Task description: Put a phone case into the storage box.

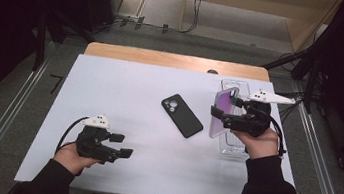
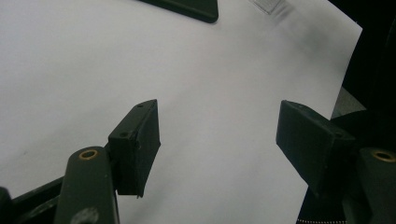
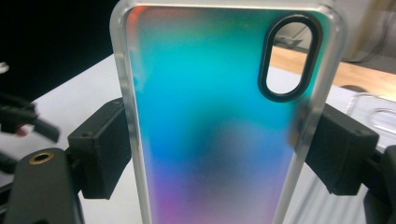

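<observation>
A black phone [image 1: 182, 115] lies face down, slanted, in the middle of the white table sheet [image 1: 131, 86]; its corner [image 2: 187, 8] shows at the top of the left gripper view. My right gripper [image 1: 222, 116] is shut on an iridescent phone case [image 1: 222, 111] with a clear rim, held upright above the table's right side. In the right gripper view the case [image 3: 219, 121] stands between both pads, its oval camera cutout at upper right. My left gripper [image 1: 120, 145] rests low near the front left, open, with only bare sheet between its jaws [image 2: 219, 149].
Clear plastic packaging [image 1: 232, 144] lies on the sheet under and behind the right hand. A strip of wooden tabletop [image 1: 175, 60] shows past the sheet's far edge. Dark stands and cables flank the table on both sides.
</observation>
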The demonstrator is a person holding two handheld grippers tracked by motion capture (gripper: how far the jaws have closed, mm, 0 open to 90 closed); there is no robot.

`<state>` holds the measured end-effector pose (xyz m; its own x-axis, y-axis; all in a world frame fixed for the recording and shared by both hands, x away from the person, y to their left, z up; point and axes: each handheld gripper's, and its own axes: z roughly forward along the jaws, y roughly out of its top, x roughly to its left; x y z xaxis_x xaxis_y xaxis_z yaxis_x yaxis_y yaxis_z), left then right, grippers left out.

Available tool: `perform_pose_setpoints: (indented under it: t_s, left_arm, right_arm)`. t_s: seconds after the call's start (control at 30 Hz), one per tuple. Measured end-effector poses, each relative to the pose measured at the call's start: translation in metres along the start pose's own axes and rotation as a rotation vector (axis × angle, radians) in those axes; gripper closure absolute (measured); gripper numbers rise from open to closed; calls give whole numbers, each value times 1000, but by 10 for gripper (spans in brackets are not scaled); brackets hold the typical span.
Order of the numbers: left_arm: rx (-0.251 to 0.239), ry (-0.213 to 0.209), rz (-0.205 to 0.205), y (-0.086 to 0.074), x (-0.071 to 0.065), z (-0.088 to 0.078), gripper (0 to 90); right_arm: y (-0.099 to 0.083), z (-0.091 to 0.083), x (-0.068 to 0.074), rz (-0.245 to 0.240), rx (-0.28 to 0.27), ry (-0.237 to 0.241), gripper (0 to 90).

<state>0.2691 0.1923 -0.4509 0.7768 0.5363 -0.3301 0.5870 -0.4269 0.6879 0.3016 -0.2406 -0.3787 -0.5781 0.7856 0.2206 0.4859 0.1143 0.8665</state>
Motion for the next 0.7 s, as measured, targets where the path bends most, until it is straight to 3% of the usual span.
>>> perform_pose_setpoints:
  t_s: [0.4, 0.53, 0.7]
  left_arm:
    - [-23, 30, -24, -7, 0, -7, 307]
    - [-31, 36, -31, -9, 0, -9, 307]
    - [-32, 41, -32, -10, 0, -10, 307]
  right_arm:
    - [7, -5, -19, 80, -54, -109, 151]
    - [9, -3, -24, 66, -75, -146, 152]
    - [12, 5, -35, 86, -65, -194, 152]
